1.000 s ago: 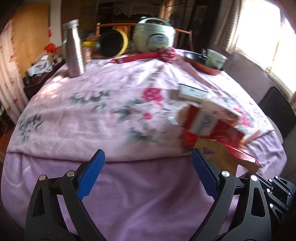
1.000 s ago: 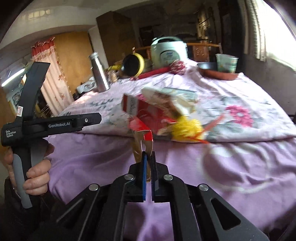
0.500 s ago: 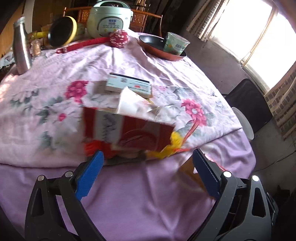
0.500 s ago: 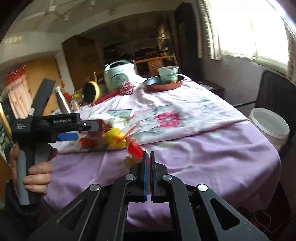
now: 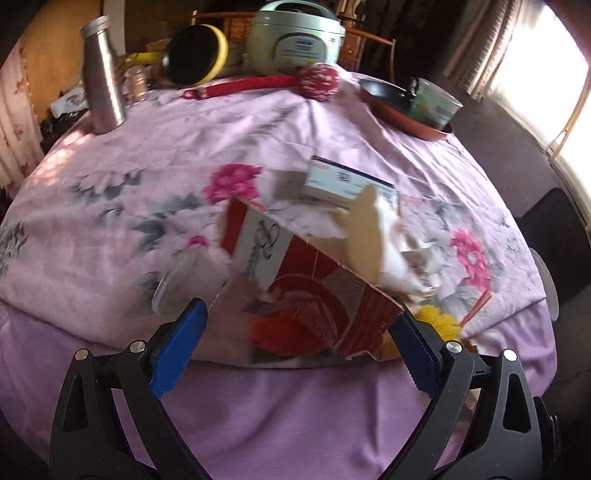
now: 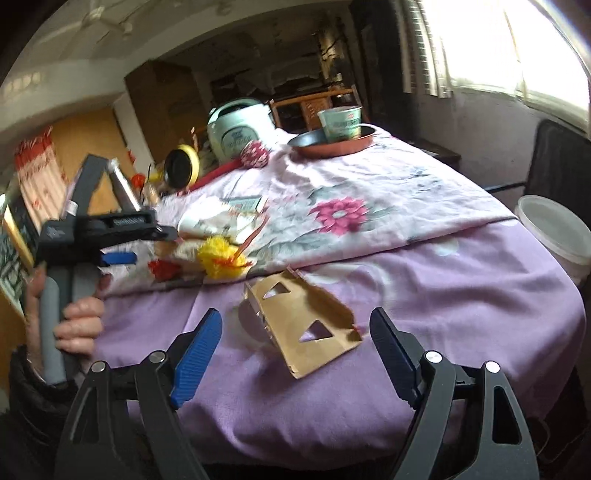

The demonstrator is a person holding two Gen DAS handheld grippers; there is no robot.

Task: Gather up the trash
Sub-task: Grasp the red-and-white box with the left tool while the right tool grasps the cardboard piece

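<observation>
Presently the right gripper has just been opening; its jaws stand wide, and a brown cardboard piece with triangular cut-outs sits between them without touching either pad, over the purple cloth. The left gripper is likewise spread wide and grips nothing; a torn red box lies just beyond its tips at the edge of the floral tablecloth. Beside the box: yellow fluffy scrap, crumpled white paper, a small white carton. Farther back stand a steel bottle, a rice cooker and a pan holding a cup.
</observation>
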